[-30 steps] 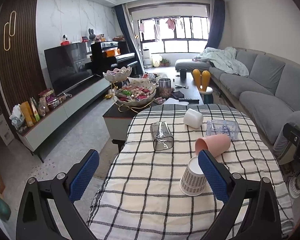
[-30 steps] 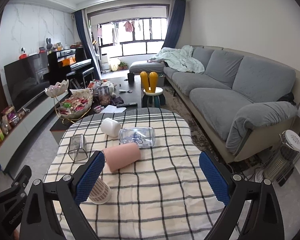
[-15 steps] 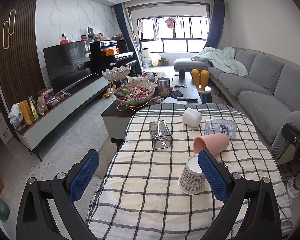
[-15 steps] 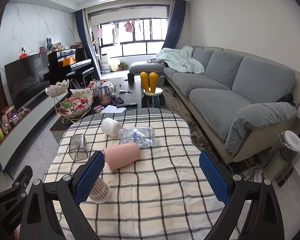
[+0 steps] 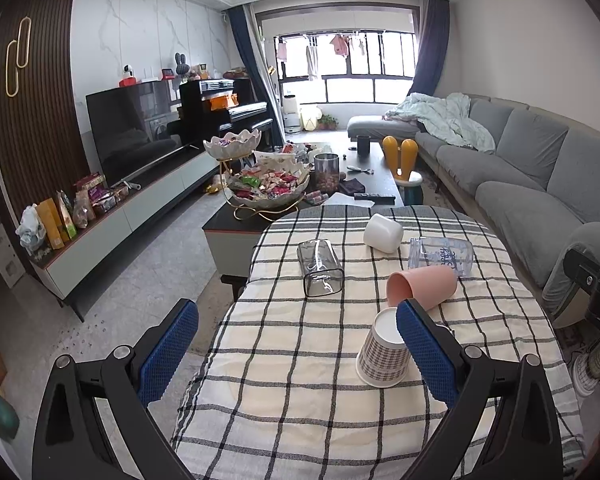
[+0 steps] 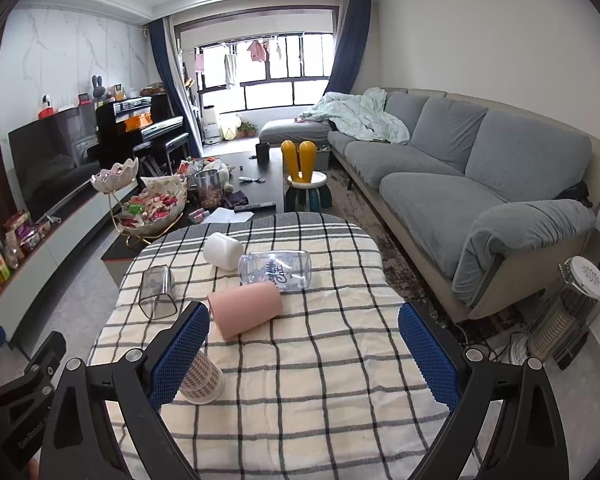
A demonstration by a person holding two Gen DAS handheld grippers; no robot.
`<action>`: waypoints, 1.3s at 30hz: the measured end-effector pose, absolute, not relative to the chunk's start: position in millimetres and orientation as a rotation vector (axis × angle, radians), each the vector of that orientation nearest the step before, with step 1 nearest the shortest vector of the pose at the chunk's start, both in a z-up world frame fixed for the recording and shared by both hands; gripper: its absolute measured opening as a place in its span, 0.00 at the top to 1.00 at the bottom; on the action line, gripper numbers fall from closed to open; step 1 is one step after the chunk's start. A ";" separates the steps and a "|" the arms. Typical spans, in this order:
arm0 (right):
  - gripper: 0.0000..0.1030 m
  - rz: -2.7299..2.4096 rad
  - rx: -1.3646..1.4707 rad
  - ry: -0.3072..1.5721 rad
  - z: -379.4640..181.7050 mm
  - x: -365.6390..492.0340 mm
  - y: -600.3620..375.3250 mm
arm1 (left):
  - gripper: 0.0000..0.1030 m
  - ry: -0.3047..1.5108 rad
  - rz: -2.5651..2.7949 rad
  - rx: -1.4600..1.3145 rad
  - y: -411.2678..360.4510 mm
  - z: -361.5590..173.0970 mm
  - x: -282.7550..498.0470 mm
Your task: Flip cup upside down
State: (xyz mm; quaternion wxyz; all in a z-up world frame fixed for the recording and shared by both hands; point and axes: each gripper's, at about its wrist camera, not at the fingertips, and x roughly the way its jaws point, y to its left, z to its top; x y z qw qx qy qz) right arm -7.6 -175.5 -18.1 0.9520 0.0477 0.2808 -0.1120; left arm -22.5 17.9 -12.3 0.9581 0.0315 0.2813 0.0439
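A plaid paper cup [image 5: 382, 356] stands upside down on the checked tablecloth [image 5: 300, 344], beside my left gripper's right finger [image 5: 424, 354]; it also shows in the right wrist view [image 6: 202, 378]. A pink cup [image 5: 422, 286] [image 6: 246, 310], a clear square glass [image 5: 320, 266] [image 6: 158, 292], a white cup [image 5: 383, 233] [image 6: 223, 251] and a clear printed cup [image 5: 442, 255] [image 6: 276, 270] lie on their sides farther back. My left gripper [image 5: 296, 354] is open and empty above the near table. My right gripper [image 6: 306, 354] is open and empty.
A coffee table with a tiered snack bowl [image 5: 266, 184] stands beyond the table. A grey sofa [image 6: 480, 184] runs along the right. A TV cabinet [image 5: 132, 200] lines the left wall. A heater [image 6: 568, 312] stands on the floor at right.
The left wrist view has shifted slightly, so the table and cups sit a little higher and closer. The right gripper has barely moved. Both stay open.
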 end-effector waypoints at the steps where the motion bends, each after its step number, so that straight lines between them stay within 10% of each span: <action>1: 0.07 -0.228 0.097 0.572 -18.0 -7.9 -175.4 | 0.02 0.571 0.089 0.064 18.0 -12.4 -22.3; 39: 0.07 -0.227 0.097 0.569 -18.9 -9.4 -173.6 | 0.02 0.571 0.072 0.044 19.0 -10.1 -23.7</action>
